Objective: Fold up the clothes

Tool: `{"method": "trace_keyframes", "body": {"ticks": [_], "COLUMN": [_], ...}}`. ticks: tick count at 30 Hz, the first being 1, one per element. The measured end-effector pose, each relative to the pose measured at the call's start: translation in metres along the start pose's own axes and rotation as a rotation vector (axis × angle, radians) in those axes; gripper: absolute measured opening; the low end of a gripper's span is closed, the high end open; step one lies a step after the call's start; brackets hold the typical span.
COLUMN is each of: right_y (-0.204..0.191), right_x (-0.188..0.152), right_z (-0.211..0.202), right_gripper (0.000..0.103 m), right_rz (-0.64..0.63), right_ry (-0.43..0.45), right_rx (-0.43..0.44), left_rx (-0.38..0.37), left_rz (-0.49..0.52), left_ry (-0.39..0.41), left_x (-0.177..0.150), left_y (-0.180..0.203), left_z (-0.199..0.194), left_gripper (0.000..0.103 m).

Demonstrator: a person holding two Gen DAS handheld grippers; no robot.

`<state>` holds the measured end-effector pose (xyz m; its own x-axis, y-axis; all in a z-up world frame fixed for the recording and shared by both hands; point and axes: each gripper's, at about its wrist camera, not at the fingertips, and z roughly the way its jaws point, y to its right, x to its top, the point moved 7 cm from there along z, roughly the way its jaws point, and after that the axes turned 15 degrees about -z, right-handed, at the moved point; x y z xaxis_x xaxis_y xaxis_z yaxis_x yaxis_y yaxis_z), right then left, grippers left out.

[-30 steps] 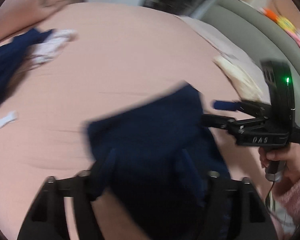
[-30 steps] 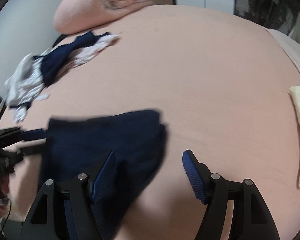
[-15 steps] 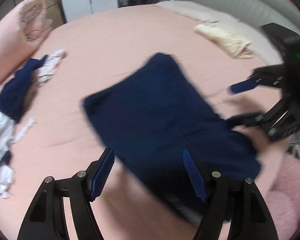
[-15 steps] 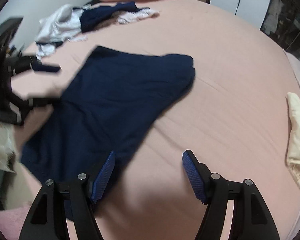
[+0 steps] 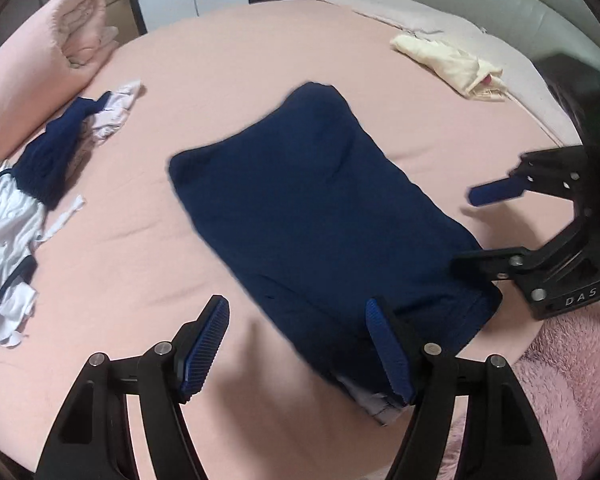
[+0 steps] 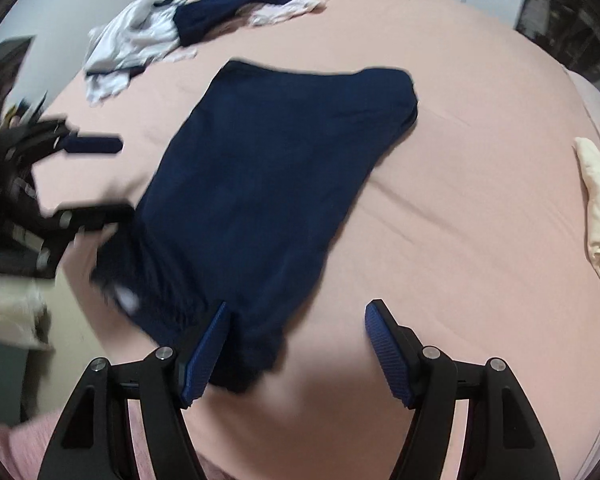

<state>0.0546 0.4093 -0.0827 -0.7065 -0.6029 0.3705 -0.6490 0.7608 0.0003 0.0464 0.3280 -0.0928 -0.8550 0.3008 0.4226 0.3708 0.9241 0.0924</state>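
Observation:
A navy garment (image 5: 320,216) lies spread flat on the pink bed (image 5: 220,64); it also shows in the right wrist view (image 6: 268,184). My left gripper (image 5: 296,344) is open and empty, above the garment's near edge. My right gripper (image 6: 296,344) is open and empty, over the garment's near corner. The right gripper shows in the left wrist view (image 5: 476,228) at the garment's right side, jaws apart. The left gripper shows in the right wrist view (image 6: 100,180) at the garment's left side, blurred.
A pile of white and navy clothes (image 5: 24,200) lies at the left, also in the right wrist view (image 6: 172,36). A cream garment (image 5: 452,64) lies far right. A rolled pink quilt (image 5: 40,64) is at back left. A pink fluffy rug (image 5: 560,380) lies below the bed edge.
Both grippers have let go of the navy garment and drawn back. The garment, held up a second ago, now lies flat on the bed.

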Motion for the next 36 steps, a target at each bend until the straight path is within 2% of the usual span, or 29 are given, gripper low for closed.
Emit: {"method": "trace_keyframes", "body": {"ticks": [2,4,5,7,10,13,14,16,17,20,22,25,28,30,32,34,36], "right_y": [-0.003,-0.006,-0.005,-0.005,-0.001,0.000,-0.001,-0.004,-0.004,0.000,0.004,0.008,0.017,0.018,0.027,0.029,0.033], "right_x": [-0.001,-0.012,-0.017,-0.026,-0.029,-0.024,-0.022,-0.026,-0.028,-0.032,-0.033,-0.032,-0.024,-0.018,-0.029,-0.030,-0.032], "right_z": [0.010,0.018,0.015,0.008,-0.002,-0.009,-0.007,0.007,0.012,0.004,-0.004,-0.006,0.013,0.018,0.011,0.002,-0.006], "right_gripper": [0.070,0.070,0.070,0.070,0.070,0.070,0.070,0.070,0.070,0.070,0.070,0.070,0.070,0.070,0.070,0.070,0.068], "right_rz": [0.019,0.013,0.016,0.020,0.036,0.037,0.030,0.008,0.001,0.046,0.099,0.128,0.150,0.163,0.189,0.242,0.282], "right_ry": [-0.036,-0.095,-0.088,-0.076,-0.048,-0.011,-0.012,-0.076,-0.092,-0.050,-0.025,-0.019,-0.046,-0.042,-0.012,0.027,0.048], "right_rx": [0.018,0.018,0.023,0.033,0.028,0.015,0.016,0.009,0.015,0.050,0.103,0.158,0.187,0.197,0.233,0.293,0.339], "left_rx": [0.018,0.067,0.067,0.049,0.002,-0.030,-0.002,0.057,0.038,-0.029,-0.109,-0.229,-0.246,-0.247,-0.248,-0.266,-0.297], "left_rz": [0.022,0.070,0.060,0.014,-0.118,-0.146,-0.122,-0.070,-0.099,-0.211,-0.318,-0.421,-0.454,-0.493,-0.518,-0.552,-0.584], "left_ry": [-0.036,-0.047,-0.038,-0.038,-0.032,0.004,-0.016,-0.059,-0.055,-0.040,-0.034,-0.066,-0.067,-0.060,-0.042,-0.036,-0.043], "left_x": [-0.007,-0.023,-0.026,-0.029,-0.025,-0.019,-0.023,-0.030,-0.030,-0.030,-0.030,-0.041,-0.031,-0.029,-0.023,-0.021,-0.024], "left_y": [0.006,0.005,0.002,-0.005,-0.012,-0.005,-0.002,0.004,0.003,-0.004,-0.010,-0.010,-0.019,-0.015,-0.015,-0.020,-0.019], "left_z": [0.012,0.020,0.018,0.013,0.004,0.000,0.008,0.023,0.021,0.013,0.004,0.002,0.011,0.012,0.018,0.023,0.021], "left_gripper": [0.070,0.070,0.070,0.070,0.070,0.070,0.070,0.070,0.070,0.070,0.070,0.069,0.068,0.063,0.048,0.037,0.034]}}
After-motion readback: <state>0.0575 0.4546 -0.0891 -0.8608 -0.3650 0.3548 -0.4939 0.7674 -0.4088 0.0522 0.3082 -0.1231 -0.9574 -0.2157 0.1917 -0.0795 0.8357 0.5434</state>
